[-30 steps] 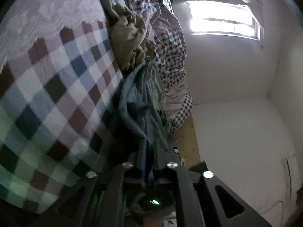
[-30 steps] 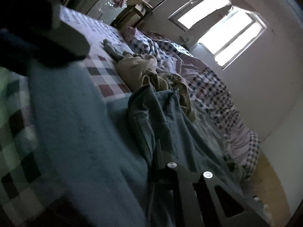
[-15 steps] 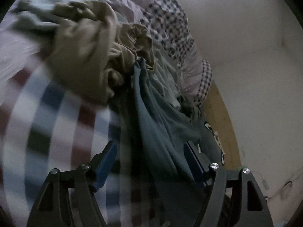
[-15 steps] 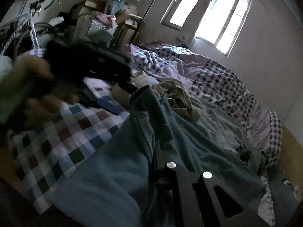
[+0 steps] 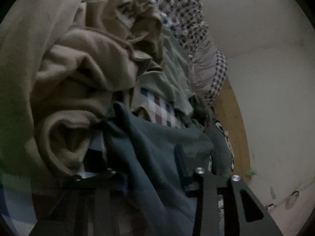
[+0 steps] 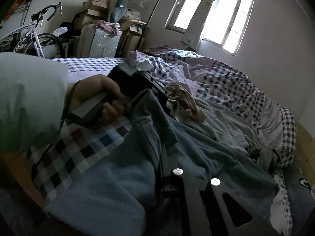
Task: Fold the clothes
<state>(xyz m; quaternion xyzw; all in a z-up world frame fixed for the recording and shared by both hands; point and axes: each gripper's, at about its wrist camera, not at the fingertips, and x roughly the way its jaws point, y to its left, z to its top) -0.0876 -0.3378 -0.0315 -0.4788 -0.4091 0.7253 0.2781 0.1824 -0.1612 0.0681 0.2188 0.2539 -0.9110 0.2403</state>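
Observation:
A blue-teal garment (image 5: pixel 157 137) lies across the checked bed sheet (image 6: pixel 78 151). My left gripper (image 5: pixel 145 163) is closing, and a raised fold of this garment fills the gap between its pads. In the right wrist view a hand (image 6: pixel 94 92) holds that tool at the garment's upright edge. My right gripper (image 6: pixel 165 153) is shut on a seam of the blue garment (image 6: pixel 118 177), nearer the camera. A crumpled khaki garment (image 5: pixel 78 68) sits just beyond the left gripper, and it also shows as a khaki garment (image 6: pixel 185 102) in the right wrist view.
A pale green garment (image 6: pixel 226 122) and a rumpled checked quilt (image 6: pixel 236 84) cover the far side of the bed. The wooden bed frame (image 5: pixel 234 127) edges the right side. A bicycle (image 6: pixel 35 33), stacked boxes (image 6: pixel 98 0) and a window (image 6: pixel 216 15) line the walls.
The left gripper let go of the blue garment, opened wide, swung toward the khaki pile and now narrows on a fold. The right gripper rose, still clamped on the cloth.

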